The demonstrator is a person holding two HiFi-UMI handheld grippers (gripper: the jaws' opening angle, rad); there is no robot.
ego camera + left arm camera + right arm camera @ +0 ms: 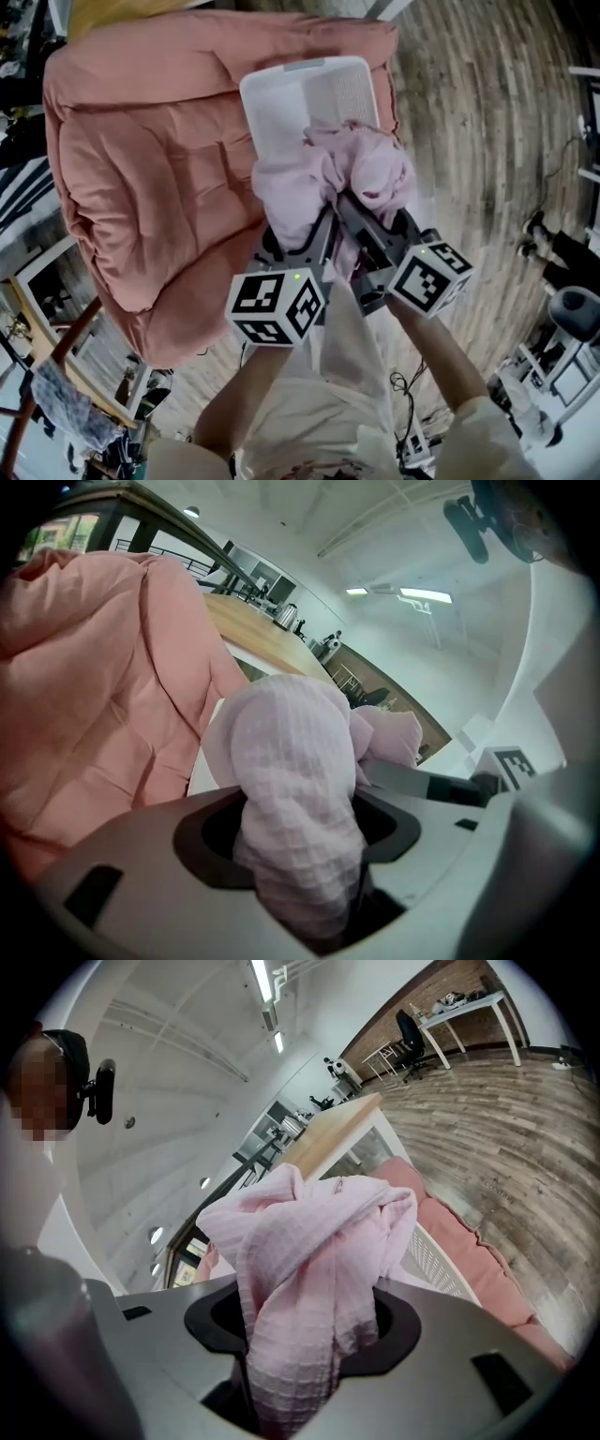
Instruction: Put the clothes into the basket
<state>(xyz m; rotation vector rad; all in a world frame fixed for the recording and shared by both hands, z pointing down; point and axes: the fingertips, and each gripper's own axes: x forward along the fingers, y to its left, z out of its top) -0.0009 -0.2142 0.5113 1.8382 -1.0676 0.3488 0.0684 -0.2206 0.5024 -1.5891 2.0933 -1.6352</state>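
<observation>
Now, my left gripper point(300, 855): its jaws are pinching a thick fold of the pink garment point(323, 173). The cloth fills the gap between them and bulges out in front.
My right gripper point(300, 1344): it is also clamped on the same garment, on a bunched part that stands up from the jaws and hangs over on both sides.
Look of the garment: pale pink with a waffle texture, gathered in one lump between my two grippers, which carry it.
Place of the garment: in the head view it covers the near end of the white basket point(281, 94). I cannot tell if it touches the rim.
Basket: white plastic with a perforated wall, open side up, lying on the pink cushion point(141, 178).
Cushion: large, quilted and salmon pink. It rests on the wooden floor point(487, 112).
Grippers together: they stand close side by side, both pointing away from me and down toward the basket. Their marker cubes point(277, 305) face me.
</observation>
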